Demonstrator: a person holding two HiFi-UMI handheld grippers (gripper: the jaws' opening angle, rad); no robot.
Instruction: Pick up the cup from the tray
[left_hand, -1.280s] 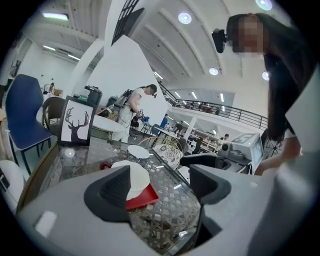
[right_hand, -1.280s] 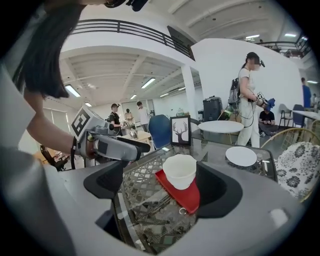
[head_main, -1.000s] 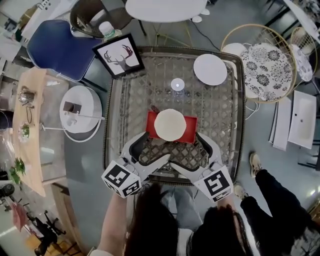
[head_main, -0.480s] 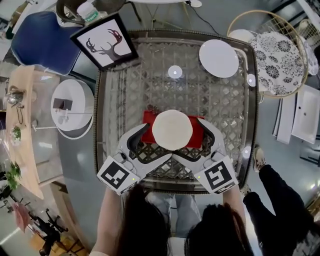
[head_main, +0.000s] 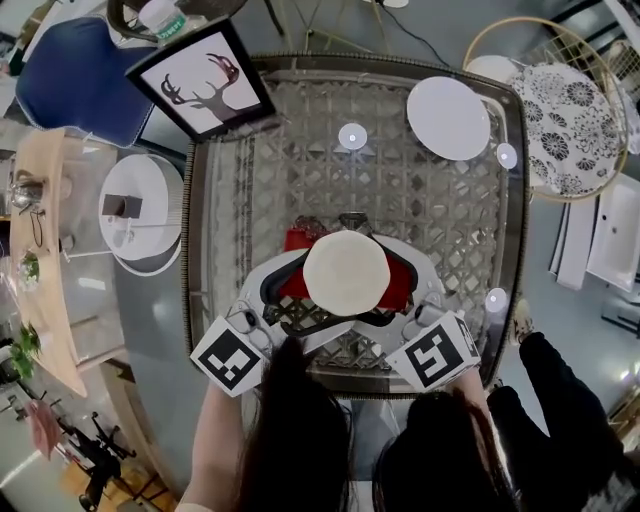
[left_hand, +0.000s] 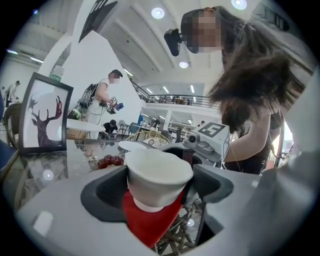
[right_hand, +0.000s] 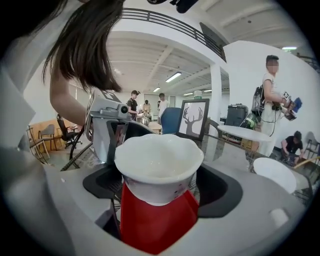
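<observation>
A white scalloped cup (head_main: 346, 272) sits over a red tray (head_main: 399, 291) near the front of the glass table. My left gripper (head_main: 320, 292) closes in on it from the left and my right gripper (head_main: 376, 284) from the right, so the four jaws ring it. In the left gripper view the cup (left_hand: 157, 176) fills the gap between the dark pads (left_hand: 105, 192), its wall against them, with the red tray (left_hand: 149, 222) showing just beneath. The right gripper view shows the same cup (right_hand: 159, 167) between its pads, above the tray (right_hand: 156, 222). Whether the cup's foot still touches the tray is unclear.
The glass table (head_main: 440, 205) on its lattice base also carries a white plate (head_main: 448, 117), a small white disc (head_main: 352, 136), a framed deer picture (head_main: 203, 82) and dark red berries (left_hand: 107, 161) behind the tray. A round white side table (head_main: 140, 212) stands at left, a wicker chair (head_main: 565, 105) at right.
Both grippers have slid forward from the table's near edge until their jaws enclose the cup. The cup looks larger in the head view, as does the table.
</observation>
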